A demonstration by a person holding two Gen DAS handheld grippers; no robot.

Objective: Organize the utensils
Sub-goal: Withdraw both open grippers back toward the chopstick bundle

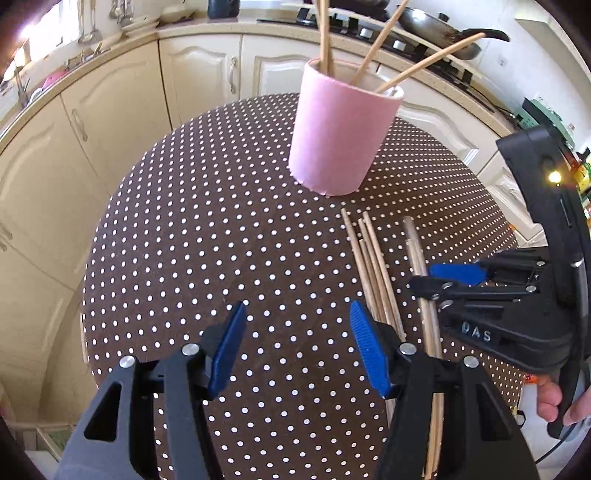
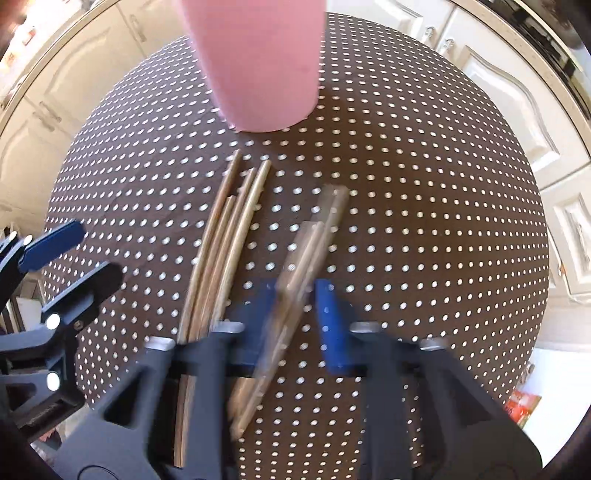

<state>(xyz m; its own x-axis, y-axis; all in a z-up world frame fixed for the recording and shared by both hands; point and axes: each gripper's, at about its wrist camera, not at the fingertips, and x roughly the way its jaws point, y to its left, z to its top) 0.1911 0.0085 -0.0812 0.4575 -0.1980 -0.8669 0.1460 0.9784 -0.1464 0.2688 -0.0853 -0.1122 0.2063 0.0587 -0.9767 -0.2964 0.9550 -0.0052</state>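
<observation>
A pink cup (image 1: 338, 133) stands on the dotted brown table (image 1: 221, 240) and holds three wooden chopsticks (image 1: 384, 40). It also shows in the right wrist view (image 2: 258, 62). Several loose chopsticks (image 1: 373, 266) lie on the table in front of the cup, in a left bundle (image 2: 221, 251) and a right, blurred pair (image 2: 306, 258). My left gripper (image 1: 299, 347) is open and empty, low over the table left of the sticks. My right gripper (image 2: 291, 317) is low over the table with its jaws around the right pair of chopsticks, a gap still showing; it also shows in the left wrist view (image 1: 443, 280).
Cream kitchen cabinets (image 1: 122, 110) curve around behind the table. A stove with a pan (image 1: 436, 26) sits on the counter at the back right. The round table's edge (image 2: 532, 295) falls away on the right.
</observation>
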